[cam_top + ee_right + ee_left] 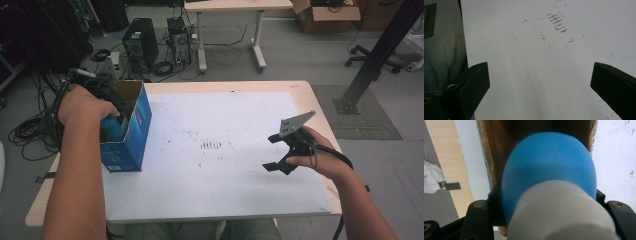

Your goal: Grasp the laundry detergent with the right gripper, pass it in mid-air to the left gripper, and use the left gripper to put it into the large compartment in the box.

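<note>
My left hand-held gripper [544,220] is clamped on a blue bottle [549,167] inside the blue carton [131,132] at the desk's [225,195] nine o'clock edge; my right hand-held gripper [280,152] hangs jaws apart, at four o'clock.

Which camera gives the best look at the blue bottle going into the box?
The left gripper view: the blue bottle is close up, white cap toward the camera, clamped in the left gripper and pointing into the cardboard box. The high view shows just a blue sliver at the box's mouth.
</note>
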{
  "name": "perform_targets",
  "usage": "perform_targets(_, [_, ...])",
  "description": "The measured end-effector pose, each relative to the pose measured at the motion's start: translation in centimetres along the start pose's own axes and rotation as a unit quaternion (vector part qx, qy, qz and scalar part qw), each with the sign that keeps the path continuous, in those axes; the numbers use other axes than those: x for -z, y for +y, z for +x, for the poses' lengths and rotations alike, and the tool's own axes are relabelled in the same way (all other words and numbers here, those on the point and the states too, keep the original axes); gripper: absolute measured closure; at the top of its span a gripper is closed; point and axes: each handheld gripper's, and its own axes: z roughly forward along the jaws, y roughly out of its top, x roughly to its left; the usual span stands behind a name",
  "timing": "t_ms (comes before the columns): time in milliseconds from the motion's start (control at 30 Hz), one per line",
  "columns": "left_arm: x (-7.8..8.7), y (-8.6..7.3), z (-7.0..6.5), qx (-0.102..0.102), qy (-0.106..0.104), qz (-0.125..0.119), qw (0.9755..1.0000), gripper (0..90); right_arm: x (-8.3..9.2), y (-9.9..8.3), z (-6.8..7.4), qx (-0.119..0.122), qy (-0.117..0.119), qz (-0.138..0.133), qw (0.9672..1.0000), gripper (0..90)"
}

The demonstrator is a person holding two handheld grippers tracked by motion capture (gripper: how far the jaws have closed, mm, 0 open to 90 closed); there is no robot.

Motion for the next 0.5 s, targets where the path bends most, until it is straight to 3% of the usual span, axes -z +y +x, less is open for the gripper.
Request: perform_targets(500, [-2.3, 0.3, 0.4, 0.003, 0.003, 0.010, 0.9999, 38.3, -0.4, -0.2, -0.2, -0.003, 0.004, 0.001, 1.0000, 2.6])
